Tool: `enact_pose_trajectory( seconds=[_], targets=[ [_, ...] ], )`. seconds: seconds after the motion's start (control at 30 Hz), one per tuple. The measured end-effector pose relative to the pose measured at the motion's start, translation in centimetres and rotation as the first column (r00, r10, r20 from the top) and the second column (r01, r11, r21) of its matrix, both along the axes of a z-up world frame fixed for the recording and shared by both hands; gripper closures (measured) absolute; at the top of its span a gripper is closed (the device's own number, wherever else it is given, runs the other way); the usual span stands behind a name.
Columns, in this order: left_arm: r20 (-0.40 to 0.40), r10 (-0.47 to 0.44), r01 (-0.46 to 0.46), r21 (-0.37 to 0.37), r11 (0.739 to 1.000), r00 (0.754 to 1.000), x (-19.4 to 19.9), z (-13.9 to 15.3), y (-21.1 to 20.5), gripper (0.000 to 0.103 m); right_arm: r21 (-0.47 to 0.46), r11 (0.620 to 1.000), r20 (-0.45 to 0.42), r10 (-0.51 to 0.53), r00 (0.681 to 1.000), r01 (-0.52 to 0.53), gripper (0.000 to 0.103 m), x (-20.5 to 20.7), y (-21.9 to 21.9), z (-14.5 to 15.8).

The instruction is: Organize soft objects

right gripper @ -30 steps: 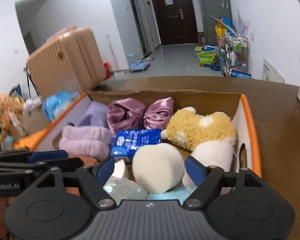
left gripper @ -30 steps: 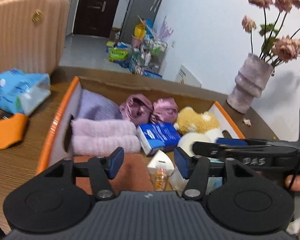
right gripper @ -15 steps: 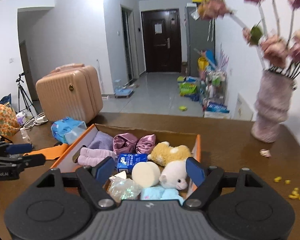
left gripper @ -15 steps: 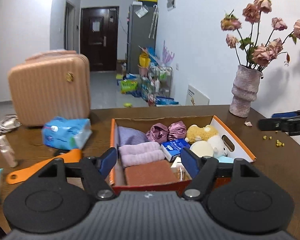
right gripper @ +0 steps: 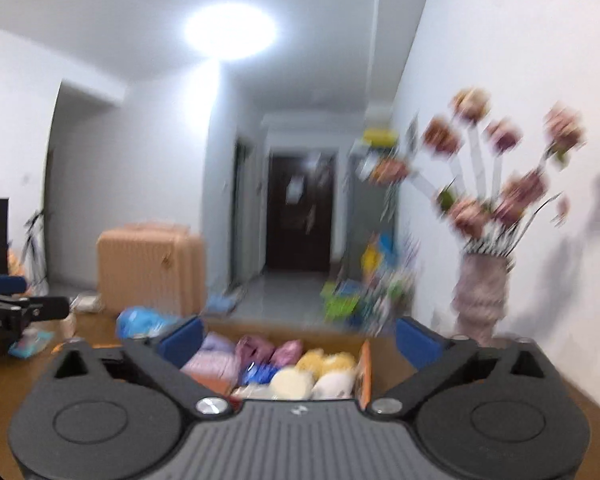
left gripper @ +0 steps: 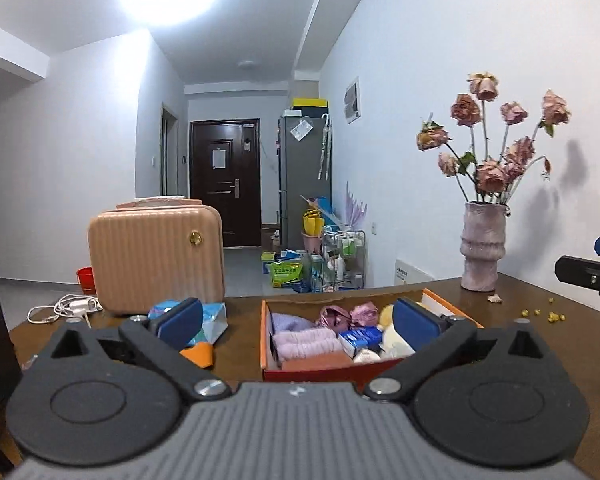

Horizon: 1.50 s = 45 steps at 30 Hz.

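1. We hold our left tongs point(left gripper: 296, 318) spread wide with nothing in them, up in the air in front of the box point(left gripper: 266, 344)
2. Our right tongs point(right gripper: 298, 336) are spread wide too and hold nothing, and the right view is all blurry
3. The soft things sit in the box on the table point(left gripper: 500, 320): pink towels point(left gripper: 306, 344), shiny purple bags point(left gripper: 350, 314), a blue pack point(left gripper: 360, 337) and fluffy toys point(left gripper: 396, 342)
4. We think the box looks full, so if we push one more thing in, something could pop out over the side
5. A blue tissue pack point(left gripper: 214, 316) is still outside the box, on the left, near the suitcase point(left gripper: 156, 258). We may need to put it in, and it may not fit
6. An orange thing point(left gripper: 198, 354) lies beside the box on the left. If we swing the left tongs low, we could knock it off the table
7. The vase point(left gripper: 482, 248) with dry flowers point(left gripper: 496, 140) stands on the right, apart from the box. The blur makes us think the right tongs move fast, and a fast swing that way could tip the vase
8. Little yellow bits point(left gripper: 540, 314) lie on the table on the right, and we could sweep them to the floor
9. The box is light card, so a bump from our tongs could slide it
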<state>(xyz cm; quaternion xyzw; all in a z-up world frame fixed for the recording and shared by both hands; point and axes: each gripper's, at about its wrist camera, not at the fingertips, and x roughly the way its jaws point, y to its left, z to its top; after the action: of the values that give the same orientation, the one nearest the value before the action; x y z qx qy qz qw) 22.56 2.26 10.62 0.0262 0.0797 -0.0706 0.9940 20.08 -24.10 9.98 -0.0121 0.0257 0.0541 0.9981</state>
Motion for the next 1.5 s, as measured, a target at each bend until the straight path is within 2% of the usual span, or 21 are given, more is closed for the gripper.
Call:
enact_pose_trajectory(
  seconds=[0.1,0.27,0.4,0.5,0.57,0.67,0.8,0.9,0.97,1.07,1.3,1.5],
  targets=[
    [0.004,-0.002,0.002,-0.004,1.000,1.000,-1.6,-0.6,0.1,0.000,0.027,1.000,-0.026,-0.015,1.000,0.016,0.000,-1.3,0.3,-1.0],
    [0.040,-0.006,0.007,-0.036,0.999,0.999,-4.7,-0.4,0.7,0.000,0.046,0.998,-0.019,-0.031,0.999,0.032,0.000,-3.6,0.7,-1.2],
    [0.063,-0.020,0.024,-0.058,0.998,0.998,-7.3,-0.4,1.7,0.000,0.061,0.998,-0.014,-0.015,1.000,0.016,0.000,-5.9,1.2,-1.1],
    [0.073,0.000,0.004,-0.063,0.998,0.997,-9.6,-1.1,2.3,0.000,0.055,0.998,-0.028,0.004,1.000,-0.003,0.000,-7.9,1.9,-2.0],
    [0.084,0.024,-0.019,-0.054,0.998,0.996,-11.6,-2.0,2.6,0.000,0.055,0.998,-0.052,0.017,0.998,-0.015,0.000,-9.4,2.4,-3.0],
    [0.082,0.044,-0.040,-0.046,0.998,0.996,-15.2,-4.0,3.3,0.000,0.055,0.998,-0.031,0.032,0.999,-0.031,0.000,-12.8,3.1,-4.6],
    [0.030,0.080,-0.078,-0.067,0.995,0.996,-19.7,-7.3,4.2,0.000,0.063,0.996,-0.058,0.068,0.996,-0.064,0.000,-17.5,4.6,-7.2],
    [-0.014,0.114,-0.114,-0.021,0.993,0.993,-22.0,-9.7,4.3,0.000,0.114,0.992,-0.101,0.071,0.992,-0.059,0.000,-20.6,5.9,-9.6],
    [-0.040,0.095,-0.095,-0.003,0.995,0.995,-22.7,-10.7,4.3,0.000,0.143,0.989,-0.108,0.054,0.993,-0.039,0.000,-22.3,6.4,-11.0],
    [-0.071,0.075,-0.074,0.012,0.997,0.995,-23.0,-11.4,4.1,0.000,0.119,0.992,-0.122,0.049,0.991,-0.034,0.000,-23.2,6.6,-11.8],
    [-0.037,0.062,-0.061,0.024,0.998,0.997,-23.4,-11.1,3.2,0.000,0.161,0.987,-0.150,0.029,0.988,-0.005,0.000,-22.9,5.8,-12.1],
    [-0.025,0.052,-0.051,0.030,0.998,0.998,-23.5,-10.8,3.0,0.000,0.160,0.987,-0.162,0.044,0.986,-0.018,0.000,-22.5,5.9,-12.1]
  ],
)
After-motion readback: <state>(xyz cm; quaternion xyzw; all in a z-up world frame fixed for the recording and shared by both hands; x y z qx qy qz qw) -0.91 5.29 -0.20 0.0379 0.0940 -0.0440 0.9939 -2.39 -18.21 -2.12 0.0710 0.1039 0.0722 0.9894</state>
